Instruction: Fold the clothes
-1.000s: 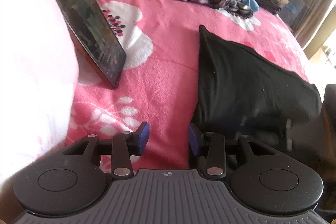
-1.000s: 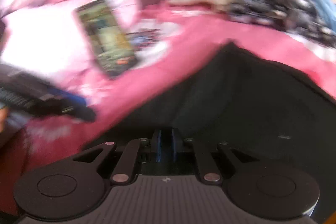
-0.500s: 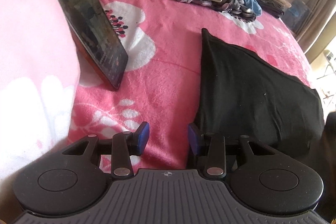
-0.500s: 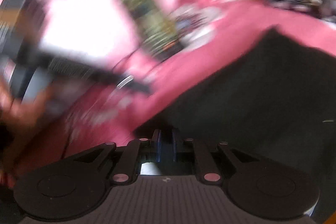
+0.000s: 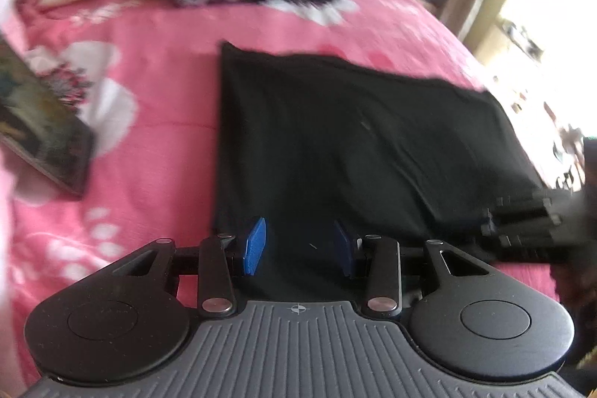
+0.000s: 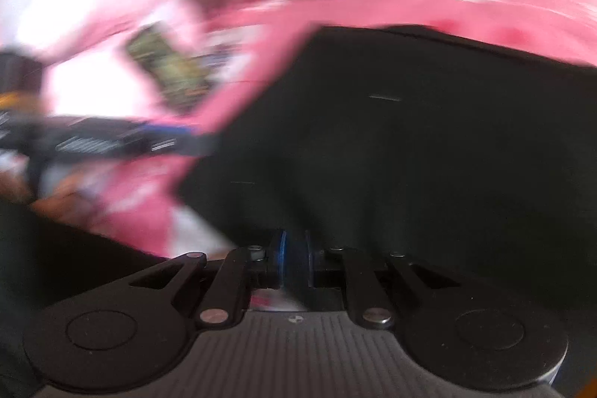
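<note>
- The black garment [image 5: 354, 144] lay partly folded on the pink floral bedspread [image 5: 160, 144]; soft, light and limp, it would probably sag unless taken at an edge or corner
- The left gripper [image 5: 298, 248] stood partly open over its near edge, gripping nothing
- The right gripper [image 6: 293, 260] was pinched on the cloth's near hem
</note>
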